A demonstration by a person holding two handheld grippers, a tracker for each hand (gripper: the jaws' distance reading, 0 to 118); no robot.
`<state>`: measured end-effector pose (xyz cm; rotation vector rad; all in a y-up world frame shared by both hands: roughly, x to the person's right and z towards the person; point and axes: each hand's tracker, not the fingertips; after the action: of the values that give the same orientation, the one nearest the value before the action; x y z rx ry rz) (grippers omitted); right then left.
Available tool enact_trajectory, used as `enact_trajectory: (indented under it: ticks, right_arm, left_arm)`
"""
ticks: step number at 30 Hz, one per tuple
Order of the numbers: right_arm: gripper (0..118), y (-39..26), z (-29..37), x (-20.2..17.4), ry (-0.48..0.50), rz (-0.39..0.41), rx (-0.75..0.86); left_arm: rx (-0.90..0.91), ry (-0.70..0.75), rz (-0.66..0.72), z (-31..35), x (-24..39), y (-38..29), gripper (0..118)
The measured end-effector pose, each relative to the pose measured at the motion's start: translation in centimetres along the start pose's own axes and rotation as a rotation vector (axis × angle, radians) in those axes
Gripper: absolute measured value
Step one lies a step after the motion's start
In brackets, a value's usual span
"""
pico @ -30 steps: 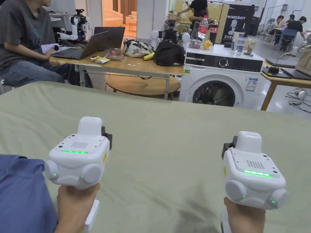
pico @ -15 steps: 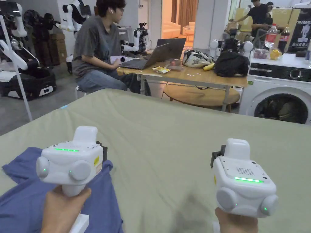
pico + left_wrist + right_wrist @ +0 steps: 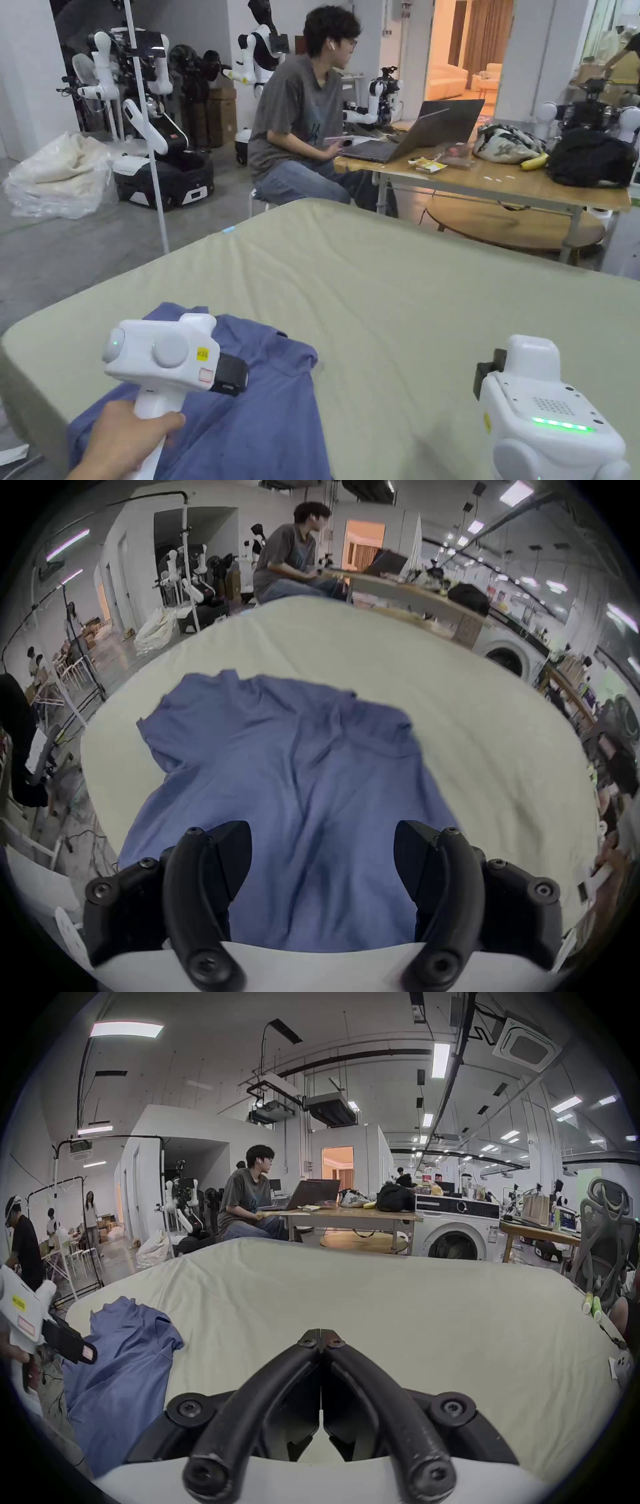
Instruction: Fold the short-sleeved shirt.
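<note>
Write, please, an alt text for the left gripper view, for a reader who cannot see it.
A crumpled blue shirt lies on a pale green bed, and the left gripper is over it with its jaws wide apart. Behind the bed, a person sits at a wooden table.

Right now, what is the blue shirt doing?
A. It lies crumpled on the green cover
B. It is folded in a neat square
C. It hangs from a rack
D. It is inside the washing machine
A: the blue shirt lies wrinkled and spread loosely on the green cover, below the open left gripper, with nothing gripping it.
</note>
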<state>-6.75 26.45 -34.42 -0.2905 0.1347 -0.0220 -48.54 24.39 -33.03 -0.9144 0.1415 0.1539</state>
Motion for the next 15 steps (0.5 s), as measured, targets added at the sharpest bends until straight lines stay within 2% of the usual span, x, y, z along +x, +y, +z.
enact_trajectory:
  ticks: [3, 5, 6, 8, 10, 12, 13, 15]
  right_arm:
    - [0, -0.5, -0.4, 0.2, -0.001, 0.009, -0.011]
    - [0, -0.7, -0.5, 0.4, -0.007, 0.010, -0.011]
    - [0, -0.4, 0.2, 0.5, -0.008, 0.010, -0.011]
    - [0, -0.5, 0.3, 0.6, -0.005, 0.010, -0.019]
    - [0, -0.8, 0.1, 0.7, -0.005, 0.019, -0.023]
    - [0, -1.0, 0.2, 0.7, -0.007, 0.034, -0.022]
    - [0, -1.1, 0.2, 0.6, -0.007, 0.038, -0.023]
    - [0, -1.4, -0.2, 0.8, 0.004, 0.041, -0.032]
  left_arm:
    - [-0.120, -0.010, -0.044, -4.0, 0.1, -0.8, 85]
    - [-0.201, -0.055, -0.110, -6.6, 0.6, -1.9, 75]
    - [-0.242, -0.027, -0.151, -7.3, 1.2, -2.8, 75]
    - [-0.065, 0.020, -0.176, -5.7, 2.0, -3.6, 70]
    - [-0.086, 0.019, -0.165, -5.8, 2.4, -3.9, 52]
    - [-0.072, -0.003, -0.172, -5.3, 2.5, -4.1, 4]
    - [-0.066, -0.002, -0.182, -5.2, 2.7, -4.0, 0]
    - [-0.064, -0.007, -0.186, -5.3, 2.4, -4.0, 0]
